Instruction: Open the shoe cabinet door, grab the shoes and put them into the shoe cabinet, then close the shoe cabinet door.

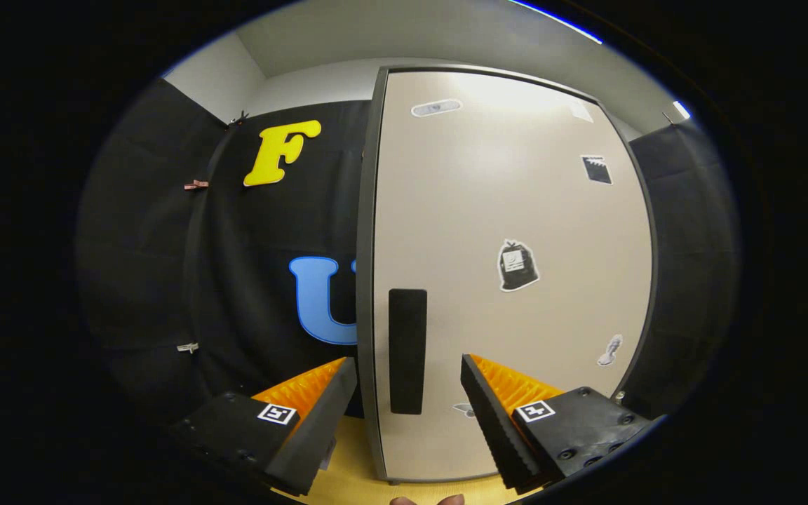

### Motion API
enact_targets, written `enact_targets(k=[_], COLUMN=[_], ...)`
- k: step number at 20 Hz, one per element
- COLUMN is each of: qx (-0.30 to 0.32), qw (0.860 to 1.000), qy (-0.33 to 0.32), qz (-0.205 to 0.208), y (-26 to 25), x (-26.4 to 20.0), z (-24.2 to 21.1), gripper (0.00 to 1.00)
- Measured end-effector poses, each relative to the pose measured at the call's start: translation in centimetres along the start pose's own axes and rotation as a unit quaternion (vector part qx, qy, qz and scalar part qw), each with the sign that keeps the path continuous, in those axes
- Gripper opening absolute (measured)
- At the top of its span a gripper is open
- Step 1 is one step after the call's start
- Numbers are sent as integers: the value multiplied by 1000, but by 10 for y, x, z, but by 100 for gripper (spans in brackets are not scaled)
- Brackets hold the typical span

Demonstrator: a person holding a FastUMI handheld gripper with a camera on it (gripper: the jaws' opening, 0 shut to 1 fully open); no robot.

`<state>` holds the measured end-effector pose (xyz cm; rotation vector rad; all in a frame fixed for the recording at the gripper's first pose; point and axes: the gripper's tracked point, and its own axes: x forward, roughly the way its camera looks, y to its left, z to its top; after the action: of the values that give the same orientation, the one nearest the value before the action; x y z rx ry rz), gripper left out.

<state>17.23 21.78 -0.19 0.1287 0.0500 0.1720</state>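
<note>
Nearest the lens, the two fingers of the claw are seen spread apart and released, grasping nothing, with the dark handle of the shoe cabinet door framed in the gap between them but lying just beyond their tips, not yet touched. The door is shown shut, standing upright on a yellowish floor, its face turned squarely toward the claw; several small stickers are carried on it. The handle's long axis runs vertically, parallel to the door's left edge, beside which it is set, so the hinges are judged to lie on the far right side. No shoes are visible. As a judgement, a slip is the main hazard: should the fingers be closed before the handle is fully between them, only its front face would be pinched and the pull lost. A pull directed straight back, not along the door's arc, could also drag the cabinet.
</note>
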Motion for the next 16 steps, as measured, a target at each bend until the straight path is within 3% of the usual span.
enact_targets(k=[3,5,9,10,13,16], qx=[-10,-11,-13,-4,5,2], qw=[1000,1000,999,999,998,998], qy=[7,16,10,18,33,40], qz=[-3,-1,-49,-51,-51,-41], y=[5,8,-3,-4,-5,-3], x=[27,40,37,40,38,35], z=[-13,-16,-11,-11,-15,-15], gripper=[92,77,54,40,34,21])
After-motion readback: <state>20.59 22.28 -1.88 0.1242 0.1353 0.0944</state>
